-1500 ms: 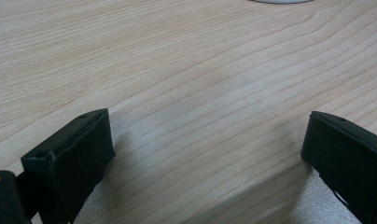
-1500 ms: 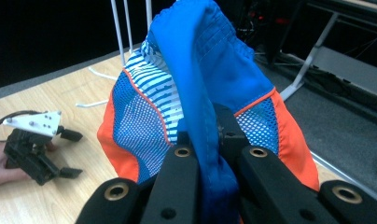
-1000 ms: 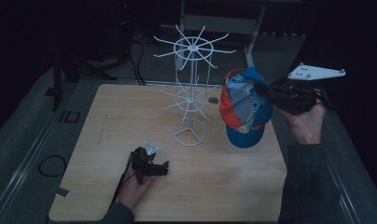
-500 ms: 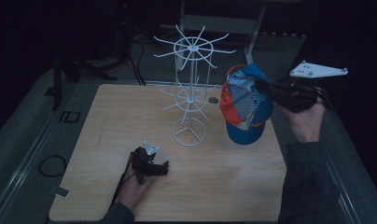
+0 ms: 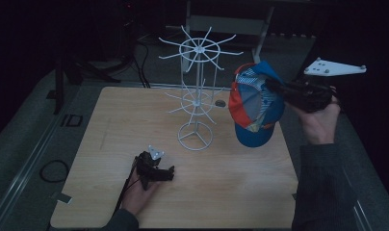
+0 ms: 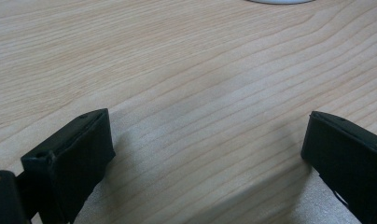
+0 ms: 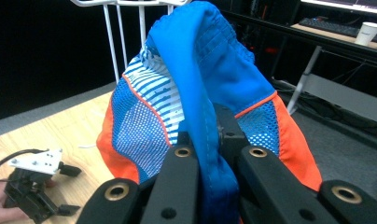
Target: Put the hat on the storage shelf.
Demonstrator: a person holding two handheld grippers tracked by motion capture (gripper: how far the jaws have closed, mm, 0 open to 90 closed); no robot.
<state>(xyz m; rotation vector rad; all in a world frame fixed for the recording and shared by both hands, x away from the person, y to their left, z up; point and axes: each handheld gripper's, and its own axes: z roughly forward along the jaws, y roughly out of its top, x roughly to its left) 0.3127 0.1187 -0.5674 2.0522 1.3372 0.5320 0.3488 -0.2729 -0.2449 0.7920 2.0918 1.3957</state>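
A right hand-held gripper [image 7: 210, 140] is pinching a blue, orange and white mesh cap [image 7: 196, 102]. At eight o'clock, another hand-held gripper [image 7: 67, 189] is lying on the wooden worktop [image 7: 56, 135].

The cap [image 5: 254, 108] is blue and orange, with white stripes and mesh parts (lots of tiny holes). It hangs in the air above the right side of the wooden table [image 5: 110, 125], with its blue brim pointing down. The right gripper [image 7: 210, 154] pinches a blue band of the cap between its black jaws. The white wire rack [image 5: 197, 91] stands upright on the table just to the left of the cap, with thin arms sticking out all around.
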